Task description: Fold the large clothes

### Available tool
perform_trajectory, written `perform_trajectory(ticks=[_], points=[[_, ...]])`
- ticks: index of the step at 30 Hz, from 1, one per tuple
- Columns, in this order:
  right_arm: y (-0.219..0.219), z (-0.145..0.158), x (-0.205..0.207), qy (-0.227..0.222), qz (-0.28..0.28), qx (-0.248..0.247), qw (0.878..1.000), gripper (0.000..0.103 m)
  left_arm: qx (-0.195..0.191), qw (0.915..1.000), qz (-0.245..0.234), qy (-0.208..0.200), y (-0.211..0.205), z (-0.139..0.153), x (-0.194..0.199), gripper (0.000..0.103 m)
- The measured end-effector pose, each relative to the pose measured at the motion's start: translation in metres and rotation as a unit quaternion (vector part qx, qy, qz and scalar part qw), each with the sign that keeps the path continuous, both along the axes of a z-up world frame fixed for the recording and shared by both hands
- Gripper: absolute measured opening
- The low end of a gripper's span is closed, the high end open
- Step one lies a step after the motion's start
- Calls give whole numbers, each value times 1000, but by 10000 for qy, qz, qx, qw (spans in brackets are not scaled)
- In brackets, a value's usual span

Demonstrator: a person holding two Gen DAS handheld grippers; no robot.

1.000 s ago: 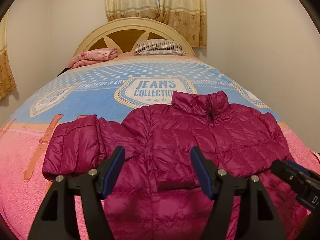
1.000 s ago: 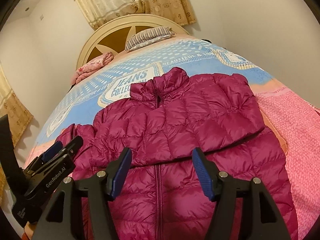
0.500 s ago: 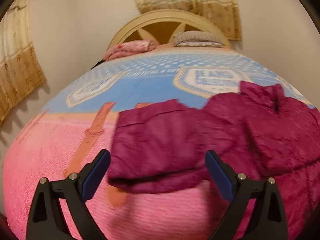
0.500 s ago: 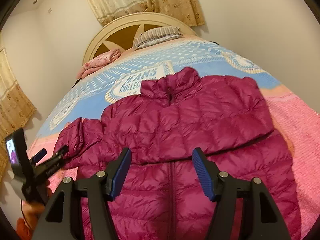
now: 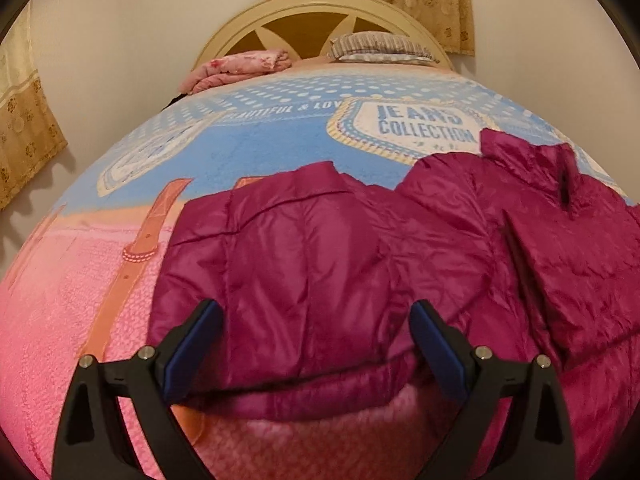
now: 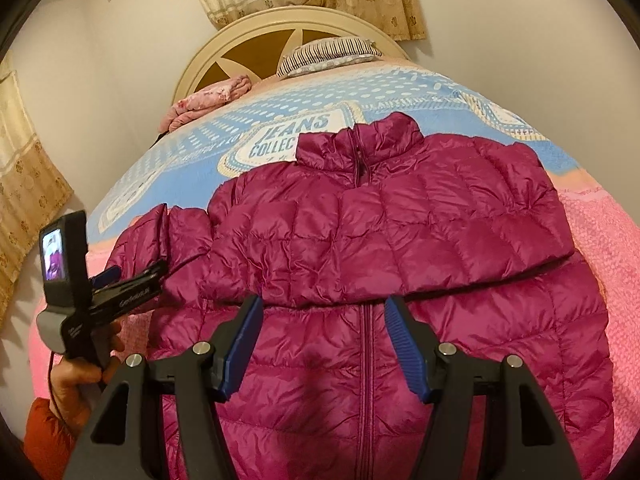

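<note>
A magenta puffer jacket (image 6: 400, 360) lies front up on the bed, zipped, collar toward the headboard. Its right sleeve (image 6: 460, 236) is folded across the chest. Its left sleeve (image 5: 300, 248) lies spread out to the side, cuff end nearest me. My left gripper (image 5: 314, 312) hovers over that cuff end with its jaws wide open and nothing pressed between them. In the right wrist view the left gripper (image 6: 136, 274) shows at the jacket's left side, held by a hand (image 6: 76, 380). My right gripper (image 6: 324, 302) stands open above the jacket's front, at the zip.
The bed is covered by a pink and blue blanket (image 5: 60, 320) with printed lettering. At the far end are a cream headboard (image 5: 304, 16), a striped pillow (image 5: 380, 46) and a folded pink cloth (image 5: 240, 66). Walls and curtains surround the bed.
My left gripper has swung left and lower, from over the jacket's body to over the left sleeve's end, and its jaws have spread wider. The right gripper has barely shifted.
</note>
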State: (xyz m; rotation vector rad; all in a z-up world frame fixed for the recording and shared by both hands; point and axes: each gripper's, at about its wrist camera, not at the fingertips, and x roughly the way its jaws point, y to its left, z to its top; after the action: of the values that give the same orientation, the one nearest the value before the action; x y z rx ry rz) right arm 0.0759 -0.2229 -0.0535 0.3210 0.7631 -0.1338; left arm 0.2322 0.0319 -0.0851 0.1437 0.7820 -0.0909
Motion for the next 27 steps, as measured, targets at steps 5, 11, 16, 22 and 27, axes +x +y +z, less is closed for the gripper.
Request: perform_trajectory(ticks=[5,11,16,22,27], points=[[-4,-2,0,-2,-43,53,10000,64,-519,9982,39,305,16,-8,11,54],[-7,-7,2,27,-51,176,9998,64,-1338,9906,107,264,45,-3,4,32],[-9,-7,-2,5,-125,240,9996,64,-1775,9834,-325,-201,34,34,-18,31],[-29,-2,-12,-90,-421,344,9985,64,-1982,9674,-1452,-608,-40,82,-60,31],[-51,9,-25,-197,-661,325,9971,64,-2185,9516,-2114,-457,-96,87,-81,31]])
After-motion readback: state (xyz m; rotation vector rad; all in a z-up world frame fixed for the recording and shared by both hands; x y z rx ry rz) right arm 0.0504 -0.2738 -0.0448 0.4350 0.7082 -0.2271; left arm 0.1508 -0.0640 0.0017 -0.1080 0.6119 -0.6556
